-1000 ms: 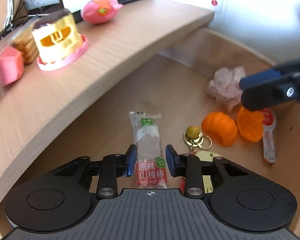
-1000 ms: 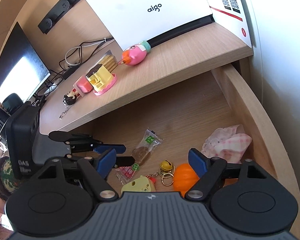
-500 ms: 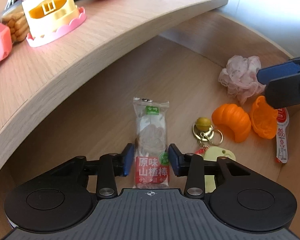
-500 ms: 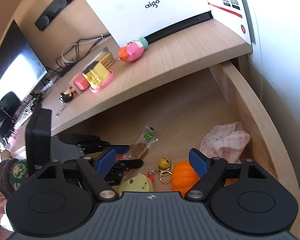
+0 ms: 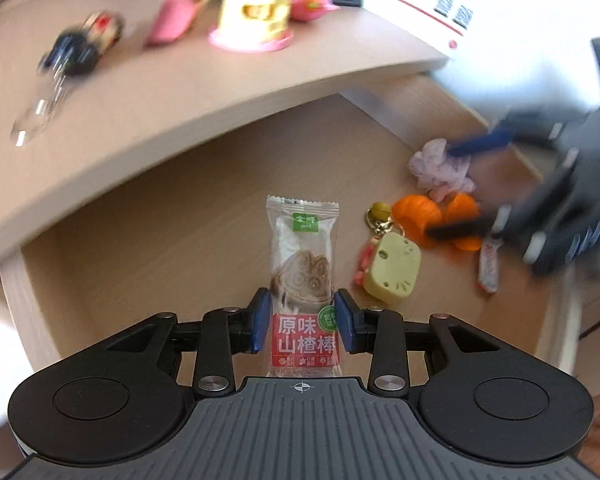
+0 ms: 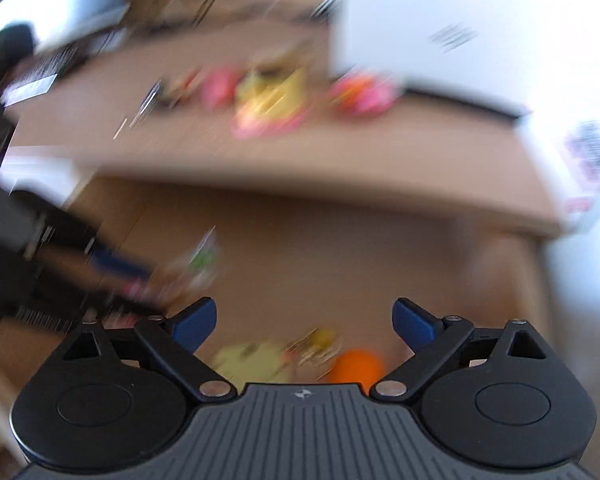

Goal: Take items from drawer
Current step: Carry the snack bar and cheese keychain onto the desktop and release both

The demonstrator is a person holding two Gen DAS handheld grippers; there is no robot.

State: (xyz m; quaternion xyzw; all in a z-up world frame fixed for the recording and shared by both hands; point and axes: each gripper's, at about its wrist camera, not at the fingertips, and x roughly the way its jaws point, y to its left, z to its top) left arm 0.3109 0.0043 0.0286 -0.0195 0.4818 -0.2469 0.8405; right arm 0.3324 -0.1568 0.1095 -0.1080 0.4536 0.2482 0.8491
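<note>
The left gripper (image 5: 302,326) pinches the light, crinkly, slippery snack packet (image 5: 303,276) across its lower printed end, left of the yellow keychain (image 5: 392,270), while the right gripper (image 6: 304,320) is opening wide, empty.

In the open drawer (image 5: 100,240) a snack packet (image 5: 303,264) lies lengthwise near the middle. Right of it sits a keychain charm (image 5: 392,270), with two rounded pieces (image 5: 416,210) just beyond and a crumpled cloth (image 5: 440,168) farther right. On the desk top (image 5: 180,92) behind stand several toys (image 5: 256,16), apparently in a row.
</note>
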